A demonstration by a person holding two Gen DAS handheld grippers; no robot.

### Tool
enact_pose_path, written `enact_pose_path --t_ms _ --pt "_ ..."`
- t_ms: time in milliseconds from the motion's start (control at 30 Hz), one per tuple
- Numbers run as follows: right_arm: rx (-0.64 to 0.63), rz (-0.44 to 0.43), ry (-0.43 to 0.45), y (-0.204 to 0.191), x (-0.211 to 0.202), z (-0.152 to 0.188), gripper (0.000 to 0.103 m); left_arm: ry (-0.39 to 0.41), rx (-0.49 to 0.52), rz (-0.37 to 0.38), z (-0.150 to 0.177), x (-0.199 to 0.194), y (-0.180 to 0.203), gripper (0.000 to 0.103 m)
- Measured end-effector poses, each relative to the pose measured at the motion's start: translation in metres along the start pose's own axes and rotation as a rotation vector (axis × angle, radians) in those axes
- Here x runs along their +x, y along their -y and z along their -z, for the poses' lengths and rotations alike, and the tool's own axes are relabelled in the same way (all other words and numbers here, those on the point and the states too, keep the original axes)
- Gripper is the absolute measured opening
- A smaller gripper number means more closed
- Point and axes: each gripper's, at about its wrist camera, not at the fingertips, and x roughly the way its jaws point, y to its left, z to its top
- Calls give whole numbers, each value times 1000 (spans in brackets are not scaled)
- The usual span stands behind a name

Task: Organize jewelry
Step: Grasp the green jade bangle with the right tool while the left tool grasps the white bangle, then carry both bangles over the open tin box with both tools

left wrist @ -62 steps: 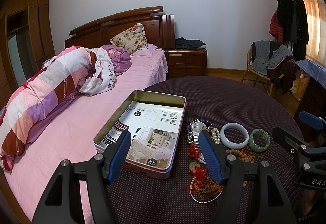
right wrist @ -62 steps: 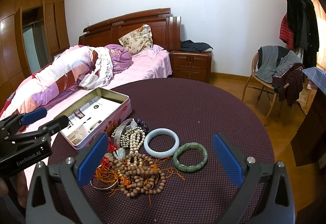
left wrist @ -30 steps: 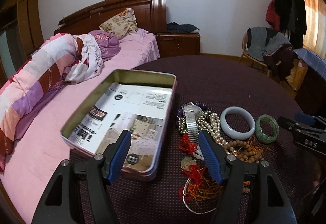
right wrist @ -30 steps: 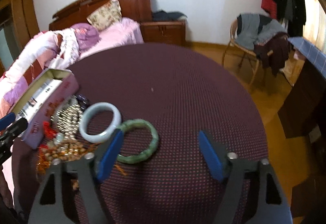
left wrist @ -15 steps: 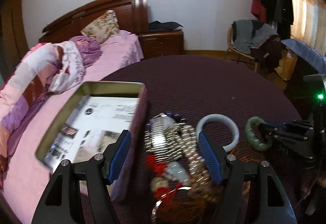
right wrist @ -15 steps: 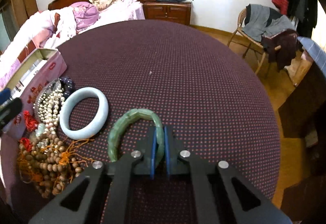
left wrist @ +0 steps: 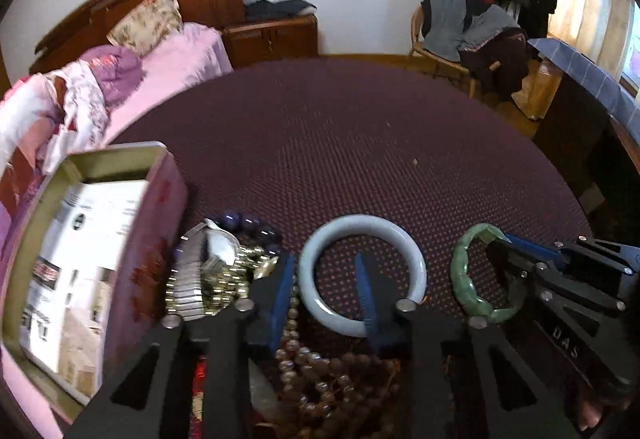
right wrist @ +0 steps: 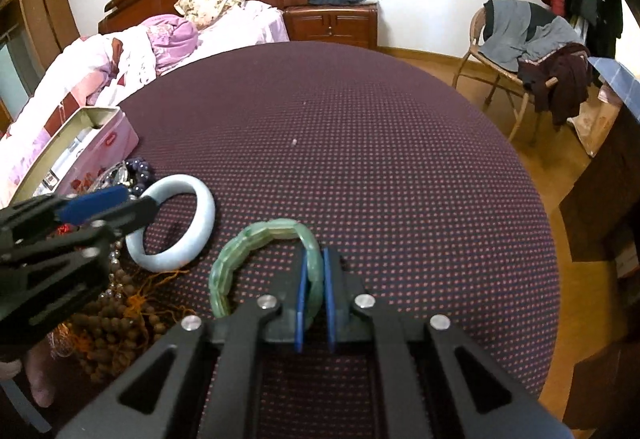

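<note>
Right claw [right wrist: 314, 281] is clamped on the green bangle [right wrist: 256, 239]. Left claw [left wrist: 324, 289] has just been closing, half shut astride the pale bangle's [left wrist: 362, 225] near rim, mid-counter [left wrist: 340, 127] by the tin [left wrist: 132, 159]. Squeeze squarely before lifting; it looks slippery.

The right gripper [right wrist: 314, 279], whose jaws were standing wide apart over the table two seconds ago, is now clamping its blue pads on the near rim of the green bangle [right wrist: 256, 243], having dropped down to it. The left gripper [left wrist: 324, 291] is swinging away from the tin box [left wrist: 132, 239] towards the pale blue bangle [left wrist: 362, 227]; its jaws have just been closing, now straddling that bangle's left rim
</note>
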Motion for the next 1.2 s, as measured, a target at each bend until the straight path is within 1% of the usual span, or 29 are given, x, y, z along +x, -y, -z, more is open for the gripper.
enact_pose_path --t_ms 100,200,267,367,400,433,500,533,700,867,1200 --pt "6 -5 1 1 1 -1 11 0 13 -12 -1 2 4 29" --pt "8 -4 3 -1 1 -2 12 -29 19 -9 -3 12 4 29" --pt "2 1 3 -2 1 -1 13 -21 -1 -11 -5 14 3 29" --pt "1 3 4 -3 2 0 13 -24 8 -5 -8 13 3 29" --pt "0 3 4 -3 2 -1 13 -20 16 -5 -8 13 3 27" --pt "-2 3 5 -3 2 0 13 -16 20 -9 -9 11 4 11" --pt "-4 -1 6 -4 3 0 13 -16 20 11 -10 12 4 11" --pt "-3 -5 7 -3 2 1 13 -11 23 9 -9 11 4 11" --pt "4 -23 11 -2 3 1 11 32 7 24 -5 4 -1 10" --pt "5 -29 22 -2 0 2 11 104 -6 5 -7 -12 -6 10" --pt "-5 -52 52 -1 -7 3 11 170 -17 -19 -5 -28 -13 10"
